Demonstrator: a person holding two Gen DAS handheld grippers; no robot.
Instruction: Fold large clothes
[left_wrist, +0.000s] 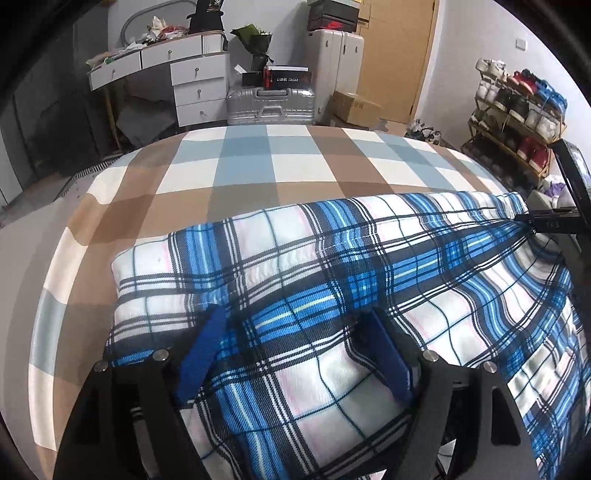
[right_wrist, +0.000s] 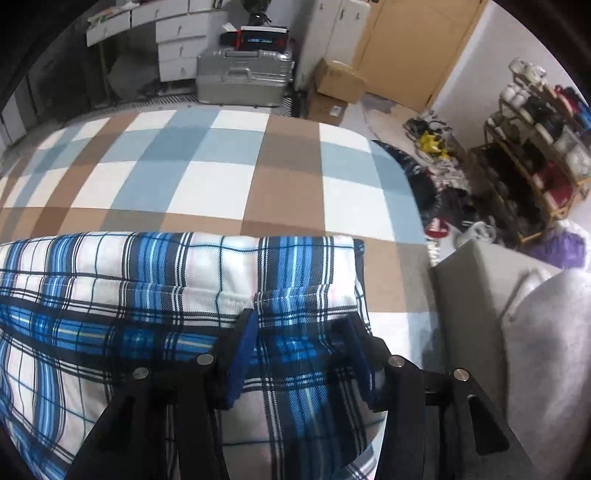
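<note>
We see a large plaid garment in blue, white and navy with faint pink lines, lying flat across the near part of the bed. It is folded over on itself: its far edge forms a straight, rounded fold running left to right. Its left and right ends show squared corners. A few soft ridges cross the upper layer.

We see a bed covered by a sheet checked in brown, pale blue and white. Directly on it lies 1 folded plaid garment in blue, white and navy, right under the left gripper and stretching ahead of its fingers.
</note>
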